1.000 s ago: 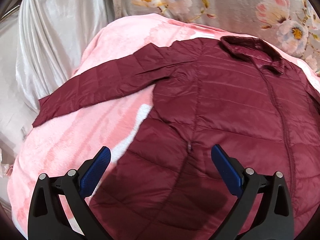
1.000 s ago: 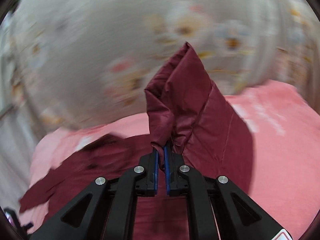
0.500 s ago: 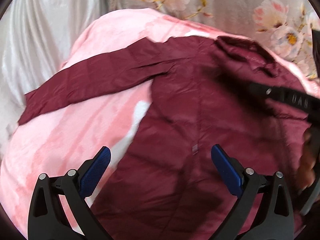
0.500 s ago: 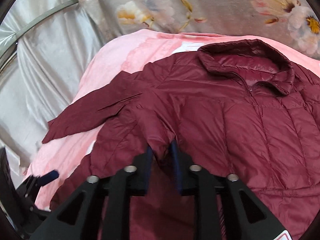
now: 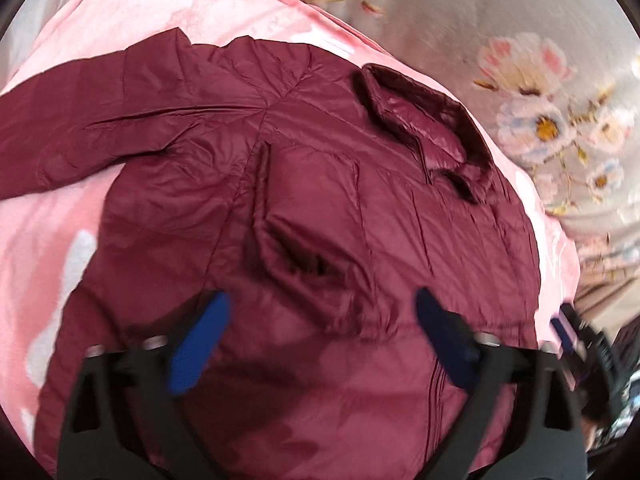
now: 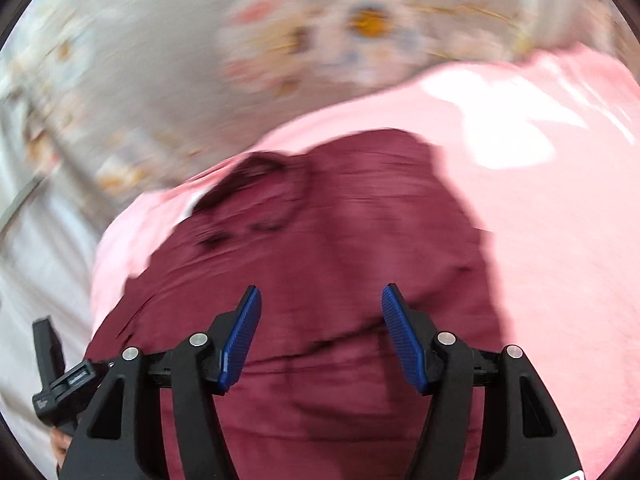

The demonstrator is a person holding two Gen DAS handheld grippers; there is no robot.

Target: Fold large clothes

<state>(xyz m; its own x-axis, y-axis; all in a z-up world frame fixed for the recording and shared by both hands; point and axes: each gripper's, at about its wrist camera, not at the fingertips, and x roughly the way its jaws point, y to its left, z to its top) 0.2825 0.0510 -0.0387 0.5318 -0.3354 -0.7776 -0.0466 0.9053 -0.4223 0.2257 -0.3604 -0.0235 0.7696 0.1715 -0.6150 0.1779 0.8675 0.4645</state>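
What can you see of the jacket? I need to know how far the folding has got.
The jacket is dark red, shiny, quilted and puffy-looking. It lies front up on a pink blanket, collar open. One sleeve stretches out sideways; the other is folded onto the chest. Neither the left gripper nor the right gripper holds it; both are open.

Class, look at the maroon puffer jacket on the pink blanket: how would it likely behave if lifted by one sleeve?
The puffer jacket would probably hang limp, since its spread sleeve lies creased and flat. Its shiny shell suggests it may slip between pads. The thin quilted panels suggest it is light for its size.
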